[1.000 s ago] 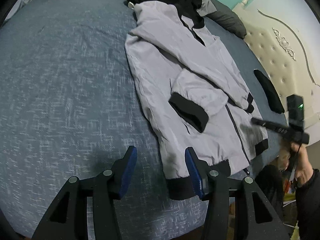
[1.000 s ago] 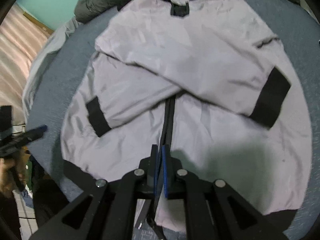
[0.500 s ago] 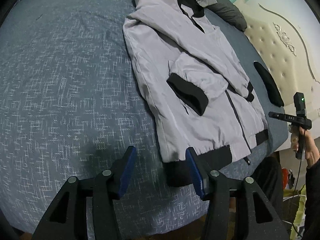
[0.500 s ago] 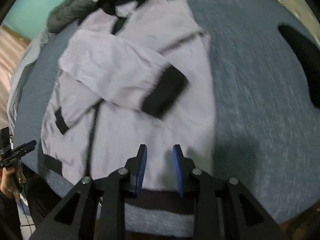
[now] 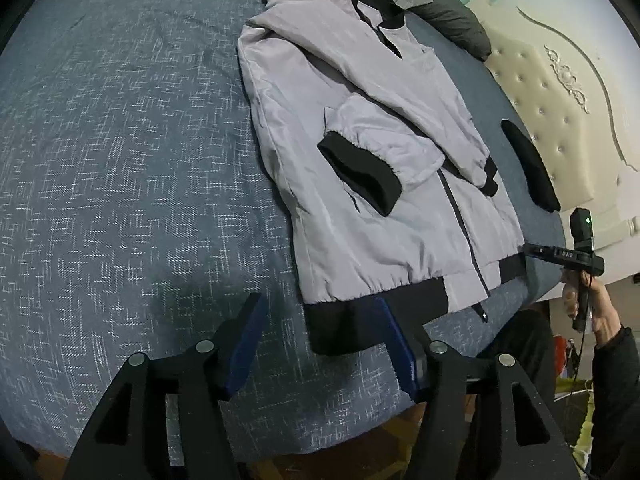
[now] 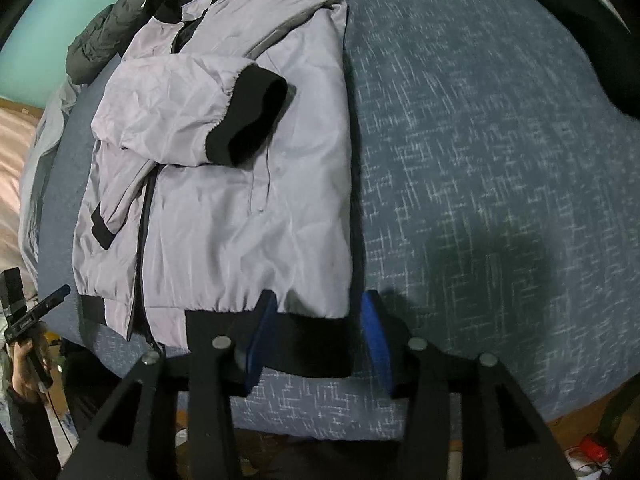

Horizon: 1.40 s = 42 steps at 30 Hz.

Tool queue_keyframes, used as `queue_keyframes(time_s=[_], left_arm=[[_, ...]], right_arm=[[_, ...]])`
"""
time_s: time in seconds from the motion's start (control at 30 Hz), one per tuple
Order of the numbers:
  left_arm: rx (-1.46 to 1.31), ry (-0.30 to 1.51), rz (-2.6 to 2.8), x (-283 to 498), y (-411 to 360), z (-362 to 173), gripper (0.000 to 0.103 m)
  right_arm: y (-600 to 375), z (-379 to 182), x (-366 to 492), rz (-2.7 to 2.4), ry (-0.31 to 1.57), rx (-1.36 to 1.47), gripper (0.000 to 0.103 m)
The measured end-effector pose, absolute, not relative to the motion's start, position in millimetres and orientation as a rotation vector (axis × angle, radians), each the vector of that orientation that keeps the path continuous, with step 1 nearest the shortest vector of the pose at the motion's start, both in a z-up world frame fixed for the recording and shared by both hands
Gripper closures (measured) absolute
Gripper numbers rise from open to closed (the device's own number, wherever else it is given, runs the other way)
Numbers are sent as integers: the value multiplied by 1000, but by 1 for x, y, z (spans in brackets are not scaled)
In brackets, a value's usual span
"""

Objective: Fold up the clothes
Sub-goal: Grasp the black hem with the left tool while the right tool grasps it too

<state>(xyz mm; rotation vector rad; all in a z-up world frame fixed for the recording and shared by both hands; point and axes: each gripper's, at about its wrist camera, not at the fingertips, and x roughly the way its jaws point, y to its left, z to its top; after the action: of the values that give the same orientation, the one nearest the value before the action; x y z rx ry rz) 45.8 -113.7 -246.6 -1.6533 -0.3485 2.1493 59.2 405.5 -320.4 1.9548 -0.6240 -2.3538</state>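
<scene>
A: What lies under everything?
B: A bed (image 5: 120, 160) with a blue flecked cover.
A: And around it?
B: A cream tufted headboard (image 5: 560, 92), a dark puffy garment (image 5: 456, 24) near it, a black oval piece (image 5: 528, 172), a teal wall (image 6: 52, 28).

A pale lilac-grey zip-up jacket with black ribbed cuffs and hem (image 5: 360, 184) was laid flat on a dark blue bedspread flecked with white (image 5: 120, 160), both sleeves folded across its front. The left gripper (image 5: 320, 344) was held with its blue-padded jaws spread apart, just over the black hem corner. A black handheld gripper (image 5: 568, 258) was seen gripped beyond the jacket's far hem corner, before a cream tufted headboard (image 5: 560, 92).
</scene>
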Motion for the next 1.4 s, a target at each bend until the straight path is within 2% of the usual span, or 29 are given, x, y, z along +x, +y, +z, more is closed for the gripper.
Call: queue_keyframes(time_s=[0.4, 0.53, 0.6, 0.7, 0.77, 1.1, 1.33, 1.37, 1.4], left_arm=[[-1715, -321, 2144, 39, -98, -271, 41], [-1705, -312, 2140, 38, -97, -267, 41], [-1702, -314, 2140, 37, -97, -266, 41], [-1702, -327, 2140, 35, -99, -267, 41], [-1706, -338, 2137, 35, -99, -268, 41], [-1726, -354, 2137, 37, -98, -280, 41], [-1757, -352, 2107, 39, -91, -298, 41], [-1753, -351, 2106, 39, -90, -298, 43], [-1746, -353, 2105, 39, -89, -297, 47]], right_arm=[[410, -335, 59, -2327, -706, 1970, 57], [421, -320, 55, -2284, -690, 2008, 57], [426, -308, 52, -2234, -669, 2031, 57], [422, -288, 50, -2247, -511, 2053, 57], [418, -284, 51, -2256, -499, 2029, 56], [399, -338, 55, -2248, -594, 2055, 56], [396, -345, 63, -2294, -620, 2010, 56], [396, -344, 65, -2297, -620, 1999, 57], [395, -344, 67, -2299, -620, 1987, 62]])
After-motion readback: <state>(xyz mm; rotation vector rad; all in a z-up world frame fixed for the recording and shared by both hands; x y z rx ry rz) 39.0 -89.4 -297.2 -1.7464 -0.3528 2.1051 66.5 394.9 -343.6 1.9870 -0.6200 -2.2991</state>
